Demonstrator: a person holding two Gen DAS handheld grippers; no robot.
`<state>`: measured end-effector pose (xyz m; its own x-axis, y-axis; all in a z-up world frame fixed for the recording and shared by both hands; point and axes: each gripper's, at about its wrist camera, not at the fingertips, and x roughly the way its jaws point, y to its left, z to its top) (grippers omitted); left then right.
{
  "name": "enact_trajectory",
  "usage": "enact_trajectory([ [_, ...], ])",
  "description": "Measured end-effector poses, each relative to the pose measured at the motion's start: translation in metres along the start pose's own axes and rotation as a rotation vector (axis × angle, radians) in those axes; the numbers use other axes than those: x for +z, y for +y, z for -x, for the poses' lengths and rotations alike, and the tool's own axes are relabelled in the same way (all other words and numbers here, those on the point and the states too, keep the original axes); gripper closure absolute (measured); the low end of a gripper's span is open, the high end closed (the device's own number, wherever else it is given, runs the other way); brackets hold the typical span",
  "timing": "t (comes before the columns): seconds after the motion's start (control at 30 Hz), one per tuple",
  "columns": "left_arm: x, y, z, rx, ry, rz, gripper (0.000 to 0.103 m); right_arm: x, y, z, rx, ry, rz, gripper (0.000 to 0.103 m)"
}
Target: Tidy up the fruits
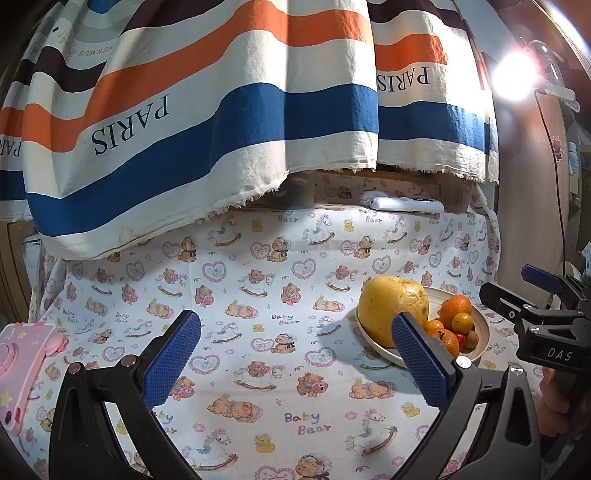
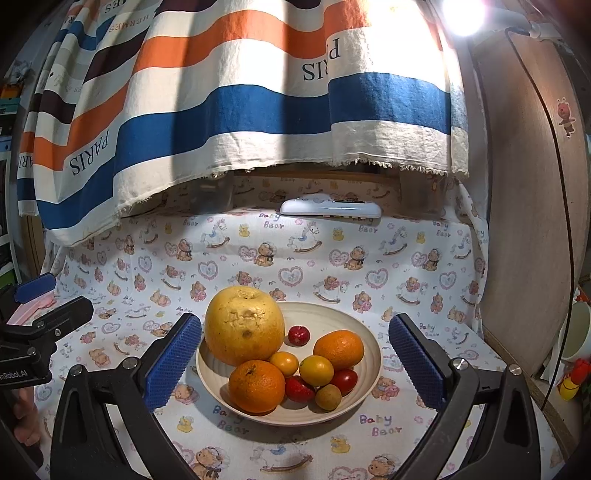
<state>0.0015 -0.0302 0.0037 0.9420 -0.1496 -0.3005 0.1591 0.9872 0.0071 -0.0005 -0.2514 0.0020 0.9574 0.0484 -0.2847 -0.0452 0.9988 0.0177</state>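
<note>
Cream bowl (image 2: pixel 369 354) on bear-print cloth (image 2: pixel 258 258) holds pomelo (image 2: pixel 243 325), two oranges (image 2: pixel 256 386), kumquats (image 2: pixel 316 370), small red fruits (image 2: pixel 298 335); right gripper (image 2: pixel 293 363) released, straddling bowl; left gripper (image 1: pixel 295 363) released, empty, bowl beside its right finger.

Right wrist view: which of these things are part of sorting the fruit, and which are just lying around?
For the job:
- plate
- pomelo
- two oranges
- small yellow, red and brown fruits

Lying about:
- white remote
- striped cloth
- pink toy
- lamp
</note>
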Motion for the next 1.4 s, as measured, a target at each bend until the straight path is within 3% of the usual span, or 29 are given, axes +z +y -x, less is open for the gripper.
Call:
enact_trajectory([
  [0.57, -0.0003, 0.0023, -0.0011, 0.032, 0.008, 0.006, 0.000, -0.0003, -0.0044, -0.0016, -0.016, 0.013, -0.014, 0.001],
  [1.4, -0.0011, -0.0007, -0.0026, 0.007, 0.012, -0.013, 0.000, 0.0007, -0.0019, -0.0041, -0.032, 0.011, -0.005, 0.001],
])
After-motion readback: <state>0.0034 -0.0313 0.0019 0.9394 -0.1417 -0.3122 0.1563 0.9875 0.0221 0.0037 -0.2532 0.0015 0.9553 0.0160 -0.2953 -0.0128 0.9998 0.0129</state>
